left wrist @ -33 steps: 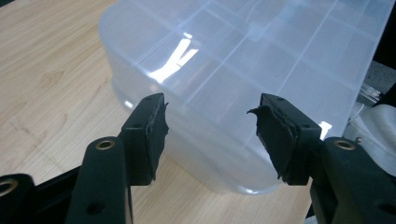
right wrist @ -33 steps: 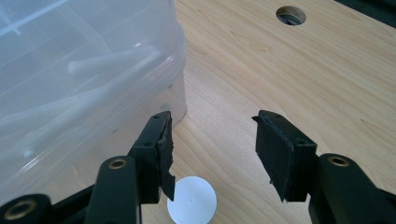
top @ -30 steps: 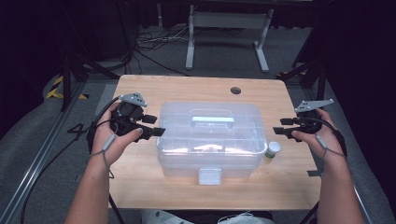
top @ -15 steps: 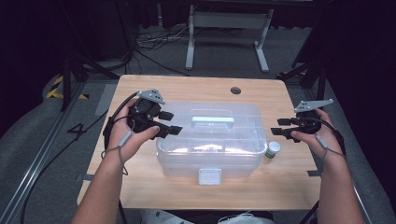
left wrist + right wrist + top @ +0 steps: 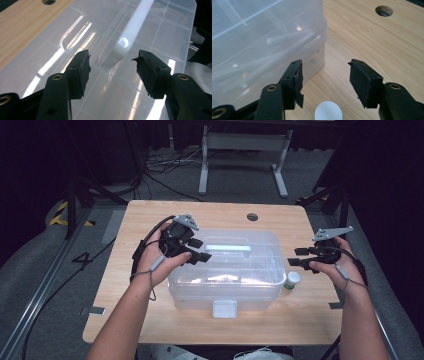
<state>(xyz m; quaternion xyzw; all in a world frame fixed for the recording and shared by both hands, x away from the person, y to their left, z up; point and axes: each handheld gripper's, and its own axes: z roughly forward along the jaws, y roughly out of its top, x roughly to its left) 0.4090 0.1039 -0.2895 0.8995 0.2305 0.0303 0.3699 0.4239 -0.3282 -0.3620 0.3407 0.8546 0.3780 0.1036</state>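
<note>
Here, on the pale wooden worktop (image 5: 125, 270), the person's left hand (image 5: 157, 262) is holding the left tongs (image 5: 210, 251) over the left part of the lid of the clear, rectangular plastic storage box (image 5: 240, 280), which is sitting in the middle of the worktop with its white front latch (image 5: 224, 309) facing the person. In the left gripper view the black padded jaws are standing wide apart, having just been closing a little, and nothing is lying between them; the near end of the box's long white handle (image 5: 130, 32), lying flat on the lid, is showing just beyond the gap, not touched by either pad. To the right of the box, a small round white-capped container (image 5: 292, 280) is standing on the worktop just beside the box's right front corner. Farther right, the right hand (image 5: 340, 265) is holding the right tongs (image 5: 292, 256) near the box's right end wall, their jaws also gaping wide and gripping nothing, with the white cap just below them in the right gripper view.
</note>
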